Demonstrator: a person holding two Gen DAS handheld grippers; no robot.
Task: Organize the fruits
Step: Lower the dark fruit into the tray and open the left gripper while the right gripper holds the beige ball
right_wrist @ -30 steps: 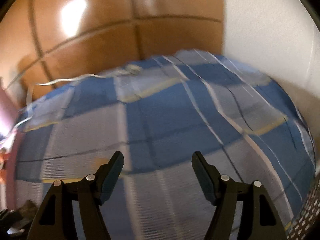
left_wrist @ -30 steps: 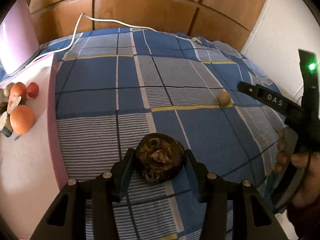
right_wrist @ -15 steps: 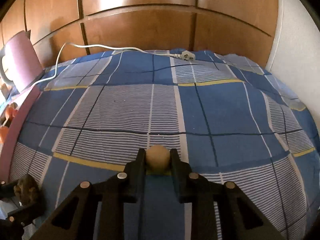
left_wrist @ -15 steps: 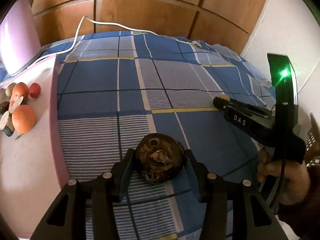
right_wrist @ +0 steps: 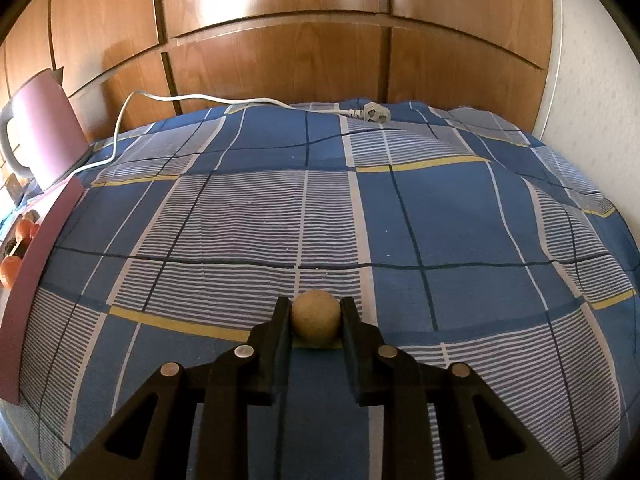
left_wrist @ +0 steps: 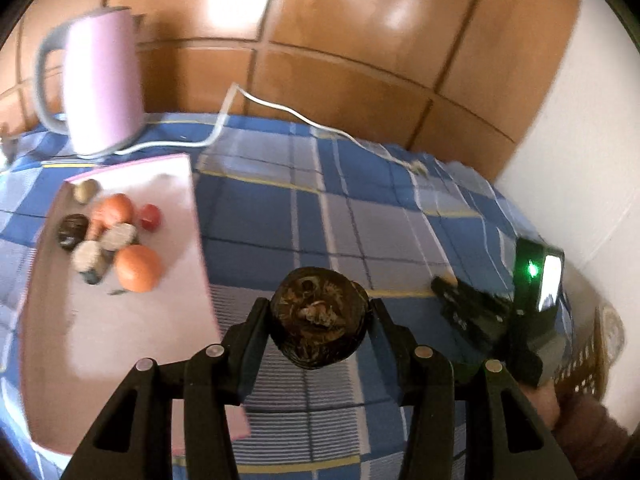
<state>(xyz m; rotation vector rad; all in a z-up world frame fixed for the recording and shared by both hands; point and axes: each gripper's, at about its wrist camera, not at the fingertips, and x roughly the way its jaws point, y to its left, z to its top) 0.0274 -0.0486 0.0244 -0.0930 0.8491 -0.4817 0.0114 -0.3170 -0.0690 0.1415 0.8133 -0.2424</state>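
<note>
Your left gripper (left_wrist: 318, 322) is clamped on the dark fruit (left_wrist: 318, 320), held up off the cloth (left_wrist: 360, 208) just right of the pink tray (left_wrist: 120, 320); your right gripper (right_wrist: 315, 320) is closed on the tan ball (right_wrist: 315, 319), which sits low against the cloth, well right of the tray.

The risks, as I judge them: the dark fruit is wide and rounded, pinched near its middle, so a fast swing could roll it out of the fingers; set it down too close to the pile (left_wrist: 108, 236) and you may knock the orange (left_wrist: 138, 268) or the red fruit (left_wrist: 150, 216) away; the tray edge (left_wrist: 200, 248) could catch your fingers on the way in; the tan ball is small and smooth, so a loose pinch may let it slip.

A second ago the dark fruit was low over the cloth and the tray lay far left; now you have lifted and turned toward it, with the kettle (left_wrist: 100, 80) in sight; your right gripper, open then, has shut on the ball.
</note>
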